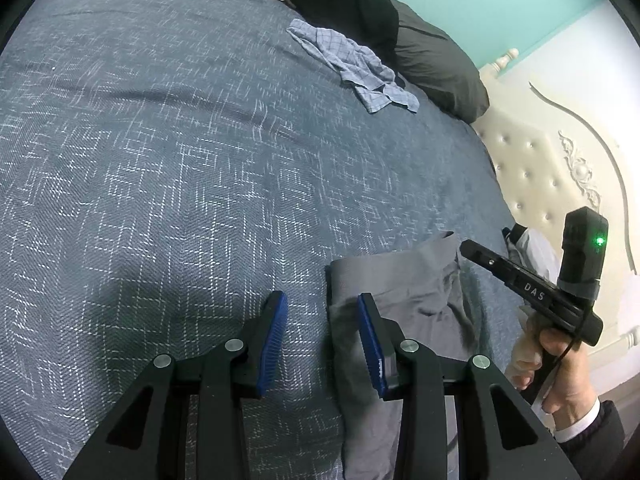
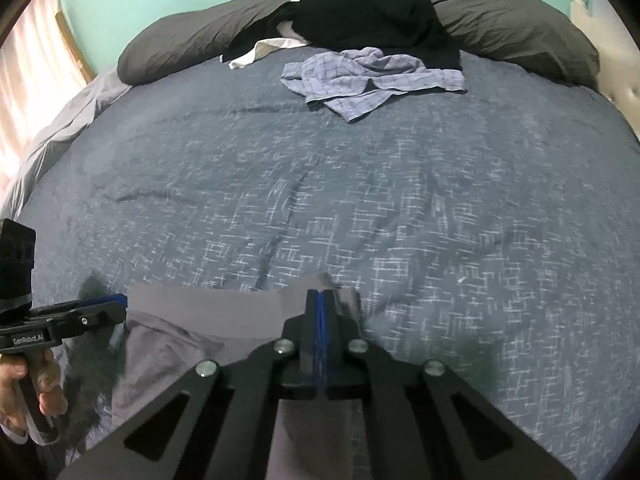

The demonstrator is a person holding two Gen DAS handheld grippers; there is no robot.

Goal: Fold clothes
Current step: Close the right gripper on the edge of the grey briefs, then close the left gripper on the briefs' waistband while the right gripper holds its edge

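Note:
Grey trousers [image 1: 404, 300] lie on the blue patterned bedspread [image 1: 180, 168] at the near edge; they also show in the right wrist view [image 2: 192, 328]. My left gripper [image 1: 322, 312] is open and holds nothing, its right finger over the trousers' left edge. It shows from the side in the right wrist view [image 2: 108, 304]. My right gripper [image 2: 320, 300] is shut on the trousers' waistband corner. In the left wrist view my right gripper [image 1: 468, 249] reaches in from the right over the garment.
A crumpled blue checked shirt [image 2: 368, 80] lies at the far side of the bed, also seen in the left wrist view [image 1: 356, 68]. Black clothes [image 2: 368, 16] rest on dark grey pillows [image 2: 520, 28]. A cream tufted headboard [image 1: 540, 168] stands at the right.

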